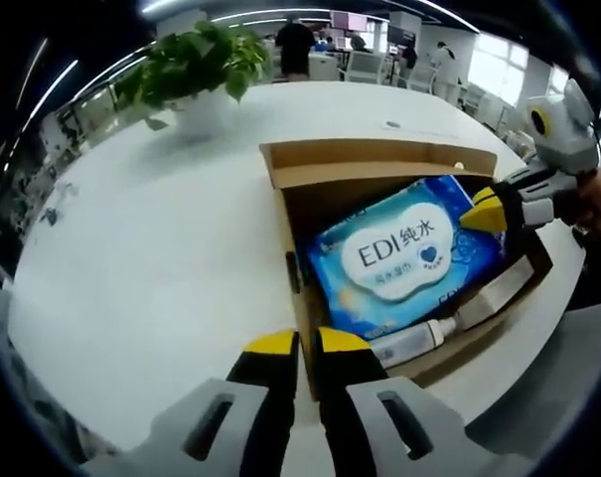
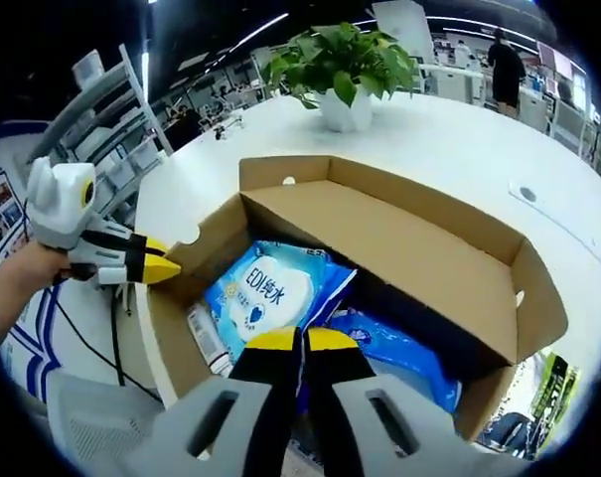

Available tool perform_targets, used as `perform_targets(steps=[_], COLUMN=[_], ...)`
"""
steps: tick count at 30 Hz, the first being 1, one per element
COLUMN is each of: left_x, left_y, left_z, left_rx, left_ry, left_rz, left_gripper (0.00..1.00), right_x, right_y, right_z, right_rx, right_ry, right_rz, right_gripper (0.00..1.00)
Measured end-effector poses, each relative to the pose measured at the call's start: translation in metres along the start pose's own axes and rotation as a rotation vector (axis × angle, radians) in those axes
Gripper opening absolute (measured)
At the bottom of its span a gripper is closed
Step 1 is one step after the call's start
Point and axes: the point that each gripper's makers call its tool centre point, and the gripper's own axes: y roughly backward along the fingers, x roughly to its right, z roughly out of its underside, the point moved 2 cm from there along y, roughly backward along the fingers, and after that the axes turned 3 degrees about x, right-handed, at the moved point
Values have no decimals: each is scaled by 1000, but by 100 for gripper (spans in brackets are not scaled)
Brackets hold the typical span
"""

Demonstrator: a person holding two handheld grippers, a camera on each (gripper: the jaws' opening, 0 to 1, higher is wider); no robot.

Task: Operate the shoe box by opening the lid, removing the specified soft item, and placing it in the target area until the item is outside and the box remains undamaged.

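The box (image 1: 379, 164) stands open on the table (image 1: 161, 248), wipes pack (image 1: 404, 253) inside: lid step done, removal next. Left gripper (image 1: 308, 343), fingers clenched, empty, hovers at the box's near edge; it must open first. Right gripper (image 2: 301, 340), also clenched, sits above the pack. The right gripper view reveals a second blue pack (image 2: 399, 353).

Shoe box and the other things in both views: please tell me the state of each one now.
Shoe box: open, lid folded back.
Wipes pack: inside the box, lying flat, label up.
White tube: inside the box, lying along one wall.
Left gripper: shut, empty, at the box edge.
Right gripper: shut, empty, over the box.
Potted plant: upright on the table.
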Motion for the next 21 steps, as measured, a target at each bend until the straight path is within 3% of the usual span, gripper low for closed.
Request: perform_targets(steps=[15, 21], left_x=[1, -2], left_y=[0, 5], left_z=[0, -13], left_rx=[-16, 14], left_ry=[-33, -62], left_rz=[1, -8], left_gripper=[4, 3], right_x=[13, 15], right_y=[27, 32], right_z=[8, 11], right_rx=[16, 19], right_ry=[17, 11], right_rz=[39, 52], right_gripper=[0, 0])
